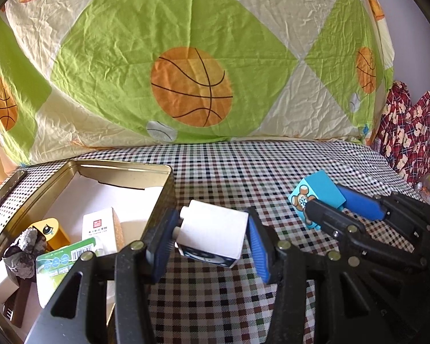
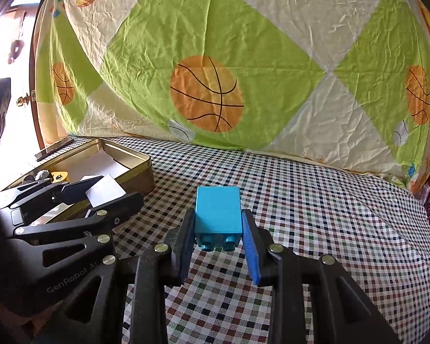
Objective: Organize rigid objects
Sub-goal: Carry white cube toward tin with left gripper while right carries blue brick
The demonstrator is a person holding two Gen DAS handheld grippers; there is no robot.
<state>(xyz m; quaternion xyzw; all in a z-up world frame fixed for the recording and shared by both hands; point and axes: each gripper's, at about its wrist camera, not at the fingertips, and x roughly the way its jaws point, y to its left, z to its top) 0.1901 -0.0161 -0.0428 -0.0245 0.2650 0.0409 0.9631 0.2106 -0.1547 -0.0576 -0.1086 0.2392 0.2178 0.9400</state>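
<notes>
Two blocks are in our grip, one in each gripper, both lifted clear of the checked cloth (image 1: 243, 169). In the left wrist view, our left gripper (image 1: 212, 240) at lower centre is clamped on a white block (image 1: 215, 229), its blue pads (image 1: 256, 246) pressing the block's two sides; a round stud sticks out from the block's left end and a dark printed face shows on its underside. To the right in the same view, our right gripper (image 1: 329, 205) grasps a blue block (image 1: 318, 197) with a bear picture on its near face.

The right wrist view shows that blue block (image 2: 218, 212) at centre, pinched between the closed jaws of the right gripper (image 2: 218, 229), with round studs pointing back toward the camera.

At the lower left of the left wrist view sits an open gold tin (image 1: 154, 169), just beside the white block. Inside we see a white liner, a yellow block (image 1: 53, 230) with an eye printed on it, a small white carton (image 1: 100, 229), a green packet (image 1: 60, 261) and a grey lumpy thing (image 1: 25, 246). A quilt (image 1: 192, 57) printed with basketballs fills the upper part of both views.
</notes>
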